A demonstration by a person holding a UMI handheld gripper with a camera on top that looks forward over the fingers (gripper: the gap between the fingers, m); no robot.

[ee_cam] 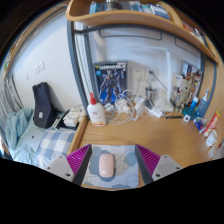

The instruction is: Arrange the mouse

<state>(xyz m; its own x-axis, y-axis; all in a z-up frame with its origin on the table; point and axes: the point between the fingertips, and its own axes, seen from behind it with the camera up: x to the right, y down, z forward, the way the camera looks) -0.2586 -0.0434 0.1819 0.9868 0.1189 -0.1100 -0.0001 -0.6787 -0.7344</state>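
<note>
Bed: checked bedding, left of the desk. Black bag: upright beside the bed. White bottle: red cap, on the desk. Mouse: pale pink, between the fingers, on a grey mat. Gripper: pads close at either side of the mouse; contact cannot be told. Boxes: upright at the desk's back.

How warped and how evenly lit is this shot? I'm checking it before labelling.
In the gripper view, strong fisheye distortion bows the shelf and desk edges; light is soft and even, without harsh glare; the pink mouse, lying between the open gripper fingers, looks slightly soft.
</note>
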